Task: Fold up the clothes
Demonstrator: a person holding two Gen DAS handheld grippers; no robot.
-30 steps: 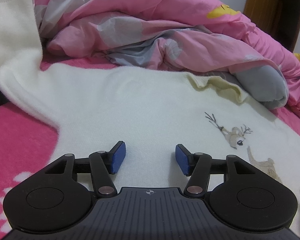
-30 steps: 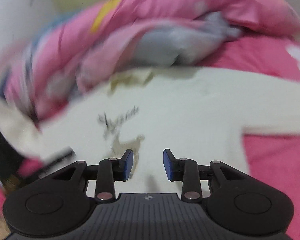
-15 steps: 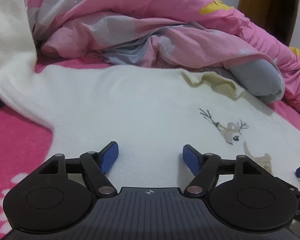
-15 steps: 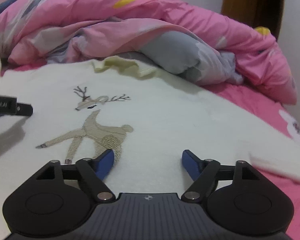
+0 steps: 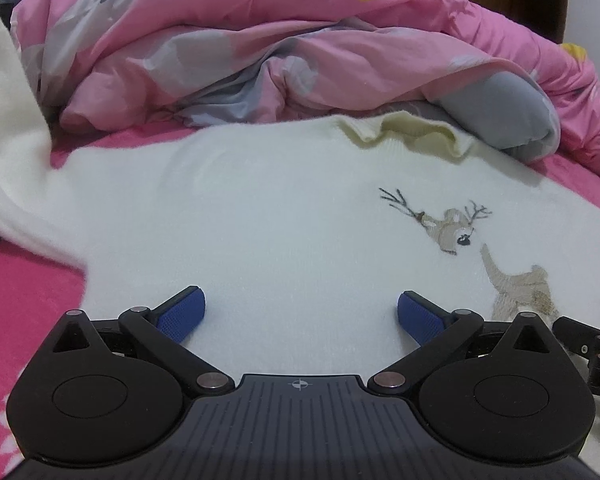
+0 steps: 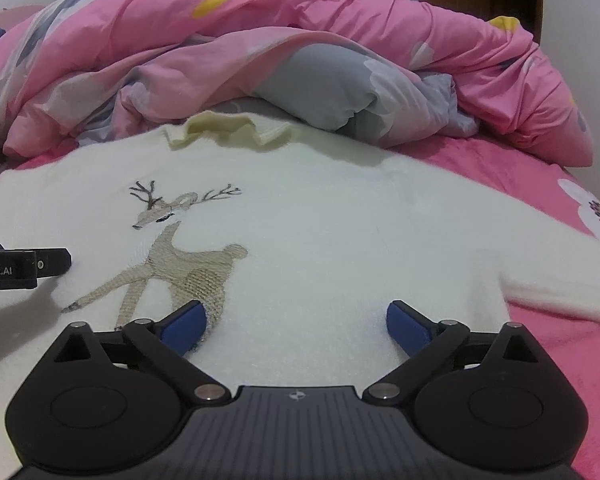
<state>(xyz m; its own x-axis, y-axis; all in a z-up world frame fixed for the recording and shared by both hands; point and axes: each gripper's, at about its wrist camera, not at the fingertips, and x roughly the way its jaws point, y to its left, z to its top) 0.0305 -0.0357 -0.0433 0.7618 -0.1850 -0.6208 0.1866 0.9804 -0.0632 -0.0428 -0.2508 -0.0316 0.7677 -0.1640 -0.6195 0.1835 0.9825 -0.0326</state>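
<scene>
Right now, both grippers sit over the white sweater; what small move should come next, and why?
Probably lower and close both: the left gripper and right gripper hang open over the near part of the flat-spread sweater, gripping nothing, so pinching it would start a fold.

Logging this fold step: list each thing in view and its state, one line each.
white sweater: spread flat on the bed, deer side up, unfolded
collar: rumpled
left gripper: open, holding nothing
right gripper: open, holding nothing
pink duvet: bunched behind the sweater
</scene>
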